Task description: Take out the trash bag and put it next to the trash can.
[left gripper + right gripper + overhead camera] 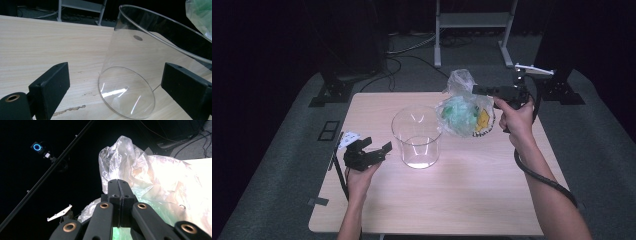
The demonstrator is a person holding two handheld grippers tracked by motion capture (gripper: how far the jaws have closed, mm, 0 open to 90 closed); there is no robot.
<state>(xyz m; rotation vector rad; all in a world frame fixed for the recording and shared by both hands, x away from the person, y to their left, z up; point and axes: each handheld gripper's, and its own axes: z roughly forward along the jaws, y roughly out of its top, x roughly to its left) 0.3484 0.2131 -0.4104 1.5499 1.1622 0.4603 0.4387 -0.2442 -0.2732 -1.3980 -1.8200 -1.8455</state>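
Pale wood makes up the tabletop [472, 200]. At its left edge the left tongs [371, 148] rest low with jaws spread wide and nothing between them, pointing at the clear glass jar [416, 136] standing mid-table. Just right of the jar, the right tongs [475, 90] are clamped tight on a plastic bag [464, 112] of green contents, held above the tabletop.

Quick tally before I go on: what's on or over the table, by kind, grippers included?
Grippers: 2, left gripper and right gripper
Clear tubs: 1, tub
Plastic bags: 1, bag, held over the table
Total: 4
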